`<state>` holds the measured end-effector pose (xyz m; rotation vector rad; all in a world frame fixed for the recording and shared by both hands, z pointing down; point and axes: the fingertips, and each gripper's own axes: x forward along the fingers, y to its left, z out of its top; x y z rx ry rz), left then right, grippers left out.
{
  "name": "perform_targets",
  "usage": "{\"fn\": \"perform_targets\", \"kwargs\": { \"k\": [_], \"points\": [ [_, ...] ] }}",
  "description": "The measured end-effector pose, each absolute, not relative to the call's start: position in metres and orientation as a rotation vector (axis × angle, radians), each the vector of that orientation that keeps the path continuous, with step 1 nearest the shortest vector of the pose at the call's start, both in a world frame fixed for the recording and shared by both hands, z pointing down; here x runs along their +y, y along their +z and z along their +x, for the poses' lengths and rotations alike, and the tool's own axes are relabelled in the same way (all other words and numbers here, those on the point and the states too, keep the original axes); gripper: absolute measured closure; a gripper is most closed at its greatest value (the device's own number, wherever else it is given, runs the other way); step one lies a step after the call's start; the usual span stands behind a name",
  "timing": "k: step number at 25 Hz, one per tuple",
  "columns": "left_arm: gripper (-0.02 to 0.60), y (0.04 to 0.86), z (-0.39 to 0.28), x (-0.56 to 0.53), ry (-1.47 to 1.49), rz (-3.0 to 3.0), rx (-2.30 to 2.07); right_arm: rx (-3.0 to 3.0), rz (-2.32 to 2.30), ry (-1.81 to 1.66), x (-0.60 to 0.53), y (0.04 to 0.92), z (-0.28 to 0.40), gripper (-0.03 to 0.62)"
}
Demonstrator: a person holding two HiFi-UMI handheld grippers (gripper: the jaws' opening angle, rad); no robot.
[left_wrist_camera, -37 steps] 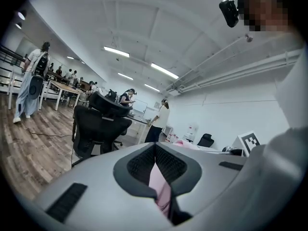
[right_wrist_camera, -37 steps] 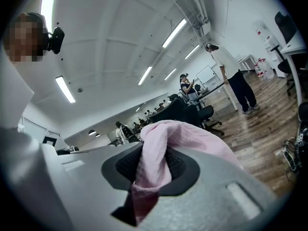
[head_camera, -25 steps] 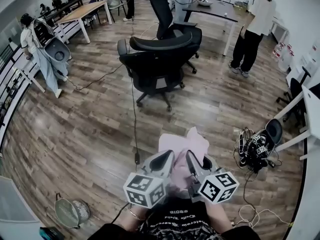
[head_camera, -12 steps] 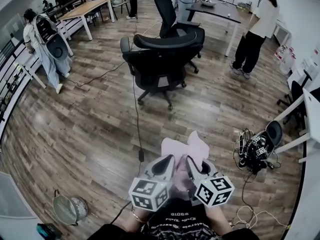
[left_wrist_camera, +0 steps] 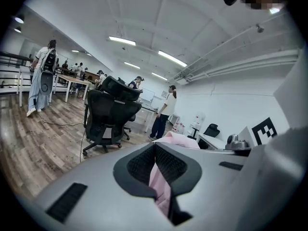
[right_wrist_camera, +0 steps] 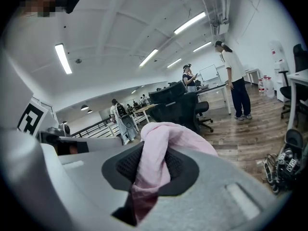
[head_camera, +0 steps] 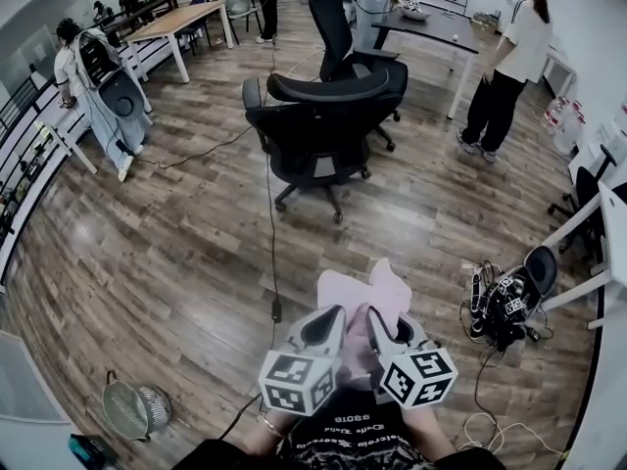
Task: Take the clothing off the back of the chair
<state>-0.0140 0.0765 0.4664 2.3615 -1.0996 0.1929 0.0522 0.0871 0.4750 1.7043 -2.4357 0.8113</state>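
Two tongs, side by side and low in front of me, both clenched on the same pink garment [head_camera: 364, 290]: my left tongs [head_camera: 326, 323] pinch a thin fold of it between their ribbed pads, as the left gripper view shows [left_wrist_camera: 161, 183], and my right tongs [head_camera: 384, 327] bite a thicker bunched roll of it [right_wrist_camera: 153, 163]. The cloth bridges the short space between the two tips and puffs up and forward beyond them, hanging above the wooden floor [head_camera: 176, 262] and touching nothing else. The black office chair [head_camera: 318, 125] stands well apart from the garment, farther out across the floor, with a cable [head_camera: 269, 223] running along the boards from it toward me. As for writing, each of my tongs carries a cube with black-and-white square markers [head_camera: 299, 382], which are patterns and not letters, and the pale print on my dark shirt [head_camera: 343, 437] at the lower edge of the head view is too small and broken to read.
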Motion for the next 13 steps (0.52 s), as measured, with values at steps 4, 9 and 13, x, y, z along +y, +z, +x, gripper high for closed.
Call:
{"fn": "perform_targets", "kwargs": {
  "k": [4,9,13],
  "points": [
    [0.572,0.467,-0.011,0.074,0.197,2.362,-1.112,-2.447,1.697,0.816,0.085,0.475,0.056,0.525],
    [0.572,0.468,-0.013,0.07,0.206,2.357,-1.126,-2.453,1.689,0.816,0.079,0.474,0.057,0.525],
    [0.572,0.469,-0.016,0.064,0.205,2.345,-1.137,-2.455,1.674,0.812,0.076,0.474,0.054,0.525]
  ]
}}
